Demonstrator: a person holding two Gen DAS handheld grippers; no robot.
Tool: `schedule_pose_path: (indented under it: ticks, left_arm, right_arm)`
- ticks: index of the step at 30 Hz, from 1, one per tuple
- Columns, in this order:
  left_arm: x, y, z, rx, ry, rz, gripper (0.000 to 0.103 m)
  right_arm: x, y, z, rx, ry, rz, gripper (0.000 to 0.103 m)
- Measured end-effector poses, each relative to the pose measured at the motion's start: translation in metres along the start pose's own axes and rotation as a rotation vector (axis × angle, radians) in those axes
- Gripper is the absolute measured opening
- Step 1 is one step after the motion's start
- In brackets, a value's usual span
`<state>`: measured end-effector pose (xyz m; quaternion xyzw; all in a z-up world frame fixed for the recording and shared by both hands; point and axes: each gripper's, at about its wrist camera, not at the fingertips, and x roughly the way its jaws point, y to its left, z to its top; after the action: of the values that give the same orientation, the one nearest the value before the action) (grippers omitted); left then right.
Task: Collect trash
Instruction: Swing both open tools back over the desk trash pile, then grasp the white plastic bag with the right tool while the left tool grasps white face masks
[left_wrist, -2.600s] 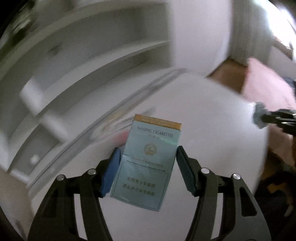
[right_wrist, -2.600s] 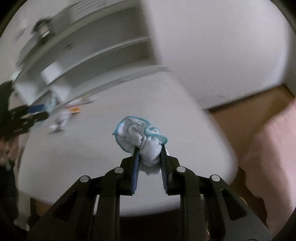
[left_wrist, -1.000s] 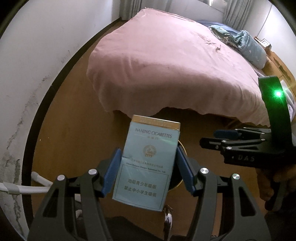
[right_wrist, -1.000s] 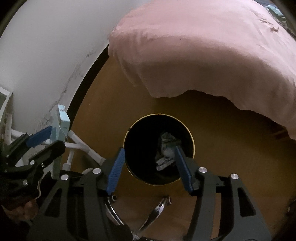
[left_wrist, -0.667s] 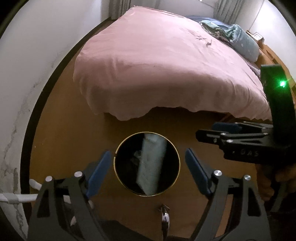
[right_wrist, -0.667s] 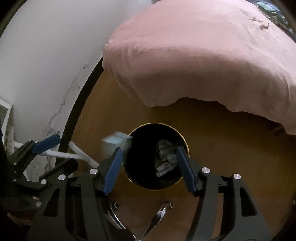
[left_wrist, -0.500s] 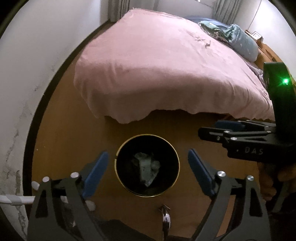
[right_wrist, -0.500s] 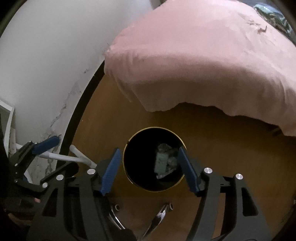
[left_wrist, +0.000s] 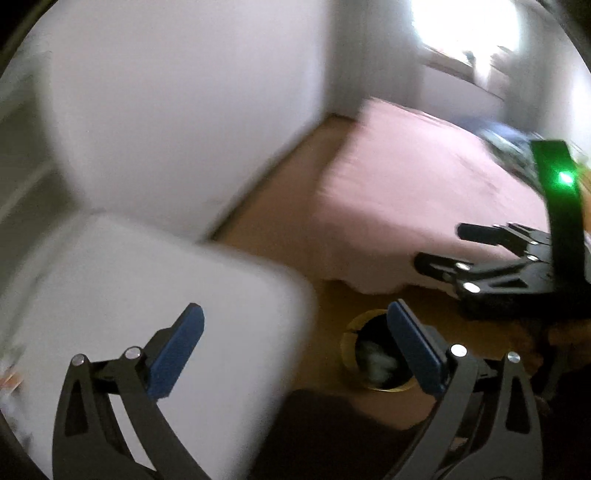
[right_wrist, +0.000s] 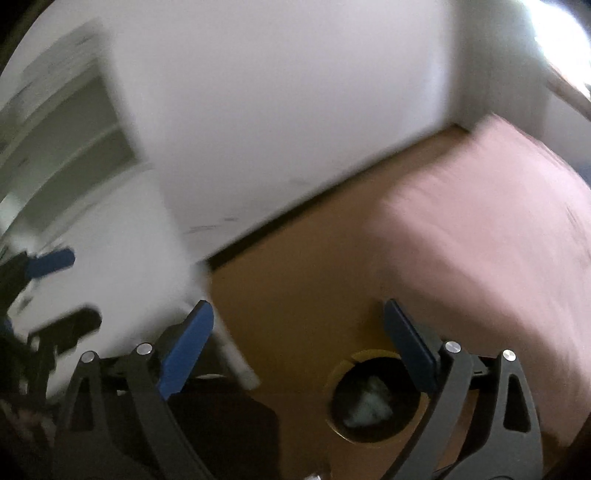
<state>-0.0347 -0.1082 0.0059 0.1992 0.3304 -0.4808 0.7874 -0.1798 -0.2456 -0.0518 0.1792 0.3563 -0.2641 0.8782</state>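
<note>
Both views are blurred by motion. My left gripper is open and holds nothing, its left finger over the corner of the white table. A round black trash bin with a gold rim stands on the wooden floor low in the left wrist view, with pale crumpled trash inside. My right gripper is also open and empty, above the floor, with the same bin below its right finger. The right gripper shows at the right of the left wrist view, the left gripper at the left of the right wrist view.
A bed with a pink cover fills the right side. A white wall meets the wooden floor along a dark skirting. White shelves stand behind the table at the left. Something dark lies at the bottom.
The left gripper let the cigarette pack fall into the bin; the right gripper's crumpled tissue is gone too. Both grippers, open, have since swung up from over the bin toward the white table.
</note>
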Motion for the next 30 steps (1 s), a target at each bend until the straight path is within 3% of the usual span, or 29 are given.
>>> schedule_pose_path:
  ticks: [5, 8, 11, 13, 17, 20, 24, 26, 30]
  left_arm:
    - [-0.065, 0.138, -0.055, -0.254, 0.013, 0.244, 0.096]
    - [-0.101, 0.201, -0.097, -0.379, 0.036, 0.368, 0.096]
    - [-0.126, 0.242, -0.132, -0.465, 0.068, 0.45, 0.096]
    - [-0.143, 0.263, -0.156, -0.526, 0.076, 0.493, 0.096]
    - [-0.162, 0.288, -0.193, -0.612, 0.085, 0.502, 0.096]
    - [-0.163, 0.294, -0.2, -0.623, 0.088, 0.5, 0.096]
    - [-0.154, 0.306, -0.202, -0.617, 0.087, 0.474, 0.096]
    - [-0.147, 0.31, -0.198, -0.606, 0.088, 0.468, 0.096]
    - [-0.133, 0.316, -0.185, -0.572, 0.084, 0.441, 0.096]
  right_arm:
    - [0.028, 0.144, 0.028, -0.221, 0.043, 0.29, 0.091]
    - [0.044, 0.218, 0.031, -0.311, 0.065, 0.392, 0.091]
    - [0.065, 0.297, 0.027, -0.38, 0.134, 0.517, 0.088]
    - [0.076, 0.329, 0.023, -0.401, 0.169, 0.565, 0.084]
    - [0.099, 0.391, 0.025, -0.425, 0.225, 0.617, 0.077]
    - [0.116, 0.426, 0.027, -0.419, 0.262, 0.613, 0.07]
    - [0.128, 0.446, 0.022, -0.421, 0.285, 0.595, 0.064]
    - [0.131, 0.449, 0.021, -0.417, 0.299, 0.595, 0.041]
    - [0.118, 0.439, 0.025, -0.408, 0.259, 0.605, 0.038]
